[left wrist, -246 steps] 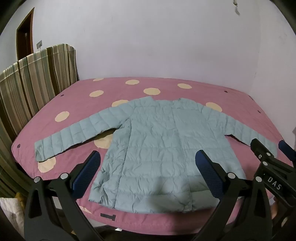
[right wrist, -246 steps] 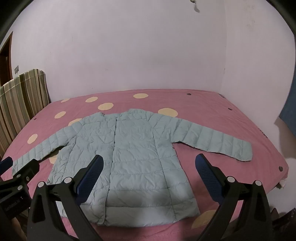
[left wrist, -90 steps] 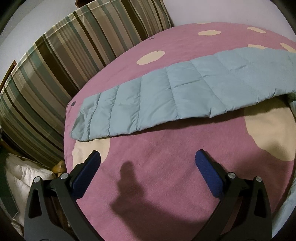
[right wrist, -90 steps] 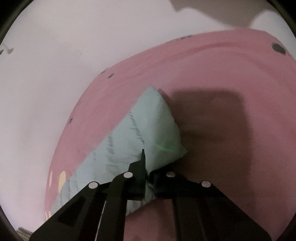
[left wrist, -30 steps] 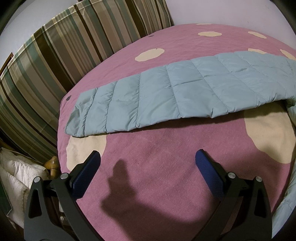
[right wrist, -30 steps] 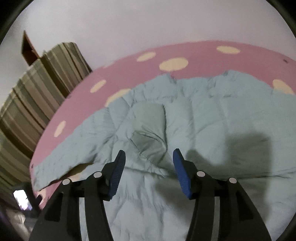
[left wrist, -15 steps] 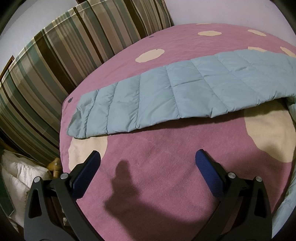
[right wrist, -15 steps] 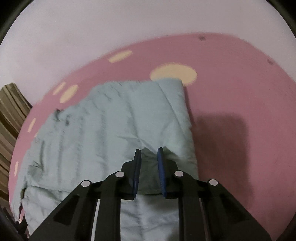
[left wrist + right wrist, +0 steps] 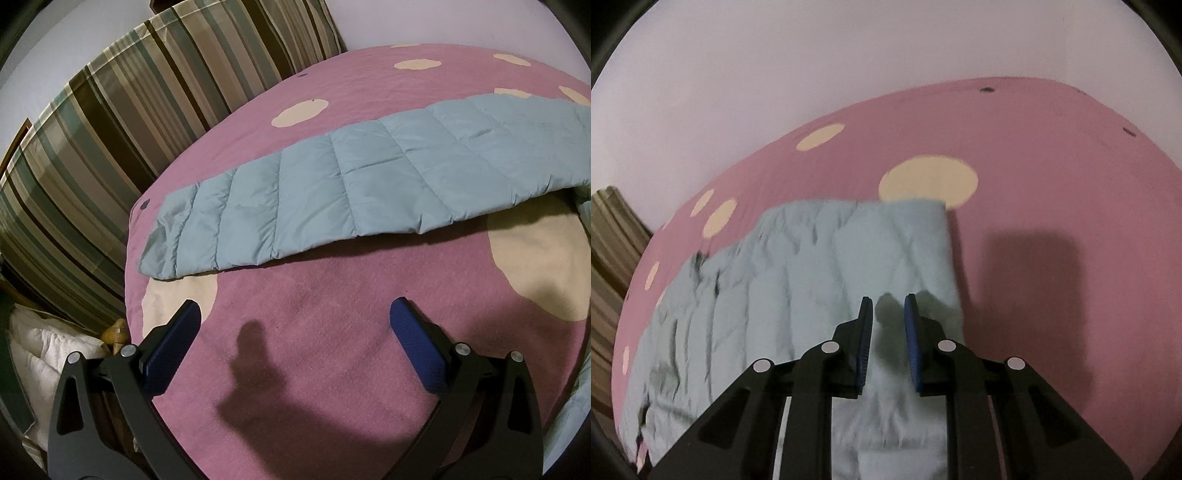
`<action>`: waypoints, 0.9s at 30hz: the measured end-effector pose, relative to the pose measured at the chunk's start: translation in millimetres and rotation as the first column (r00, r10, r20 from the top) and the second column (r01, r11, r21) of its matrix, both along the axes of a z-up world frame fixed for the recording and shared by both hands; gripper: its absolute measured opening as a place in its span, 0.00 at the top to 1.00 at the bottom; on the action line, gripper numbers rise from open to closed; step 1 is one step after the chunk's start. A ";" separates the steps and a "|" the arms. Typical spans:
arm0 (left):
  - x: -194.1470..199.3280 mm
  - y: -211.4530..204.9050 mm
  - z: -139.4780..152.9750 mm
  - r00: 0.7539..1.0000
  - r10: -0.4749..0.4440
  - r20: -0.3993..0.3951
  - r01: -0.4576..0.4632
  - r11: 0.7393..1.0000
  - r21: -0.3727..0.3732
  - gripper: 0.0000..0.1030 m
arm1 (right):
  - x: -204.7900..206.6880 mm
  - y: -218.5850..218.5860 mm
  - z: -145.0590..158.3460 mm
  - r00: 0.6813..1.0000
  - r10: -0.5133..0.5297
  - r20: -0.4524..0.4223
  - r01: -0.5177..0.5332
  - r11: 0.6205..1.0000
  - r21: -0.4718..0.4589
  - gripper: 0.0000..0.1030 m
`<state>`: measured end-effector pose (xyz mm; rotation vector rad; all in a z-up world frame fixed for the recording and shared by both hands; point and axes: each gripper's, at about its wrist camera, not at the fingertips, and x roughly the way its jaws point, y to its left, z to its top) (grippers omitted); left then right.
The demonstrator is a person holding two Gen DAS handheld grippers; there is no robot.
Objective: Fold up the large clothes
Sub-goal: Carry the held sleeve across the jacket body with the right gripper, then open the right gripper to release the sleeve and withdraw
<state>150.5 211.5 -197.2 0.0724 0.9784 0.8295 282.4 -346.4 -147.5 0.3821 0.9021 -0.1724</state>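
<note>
Across the middle of the left wrist view, the jacket sleeve (image 9: 351, 184) lies flat on the pink bedspread (image 9: 332, 332).
Left gripper (image 9: 295, 332), jaws wide and empty, should pinch the cuff squarely; right gripper (image 9: 888, 314), jaws narrowed but empty, hovers over the jacket body (image 9: 798, 277).

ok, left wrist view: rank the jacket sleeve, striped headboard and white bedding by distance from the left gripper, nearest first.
1. Jacket sleeve: straight ahead of the open left gripper, lying flat on the pink bedspread.
2. White bedding: lower left, off the bed's edge; close to the sleeve in rank, hard to call.
3. Striped headboard: upper left, past the sleeve's cuff.
</note>
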 end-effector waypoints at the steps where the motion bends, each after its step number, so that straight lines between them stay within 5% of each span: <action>1: 0.0 0.7 0.0 1.000 0.000 -0.001 0.000 1.000 0.001 0.02 | 8.4 -1.2 -2.4 1.000 -0.002 -0.004 0.002 1.000 -0.012 0.83; 8: 1.4 -0.4 -0.6 1.000 0.000 -0.003 0.000 1.000 0.006 0.02 | 47.0 2.7 -40.9 0.993 0.010 -0.118 -0.017 0.998 -0.061 0.83; 14: 1.6 -0.9 -0.6 1.000 0.001 0.000 -0.001 1.000 0.002 0.02 | 40.3 0.2 -27.3 0.996 0.019 -0.088 -0.025 0.998 -0.061 0.80; 19: 3.0 -1.2 -0.4 1.000 0.001 0.002 -0.001 1.000 0.003 0.02 | -13.2 -17.3 4.0 0.999 -0.038 -0.008 0.038 0.996 -0.080 0.52; 27: 3.7 -1.3 -1.0 1.000 0.002 0.002 -0.002 1.000 0.003 0.02 | -79.7 -52.8 -9.7 0.985 -0.148 -0.084 0.132 0.976 -0.176 0.52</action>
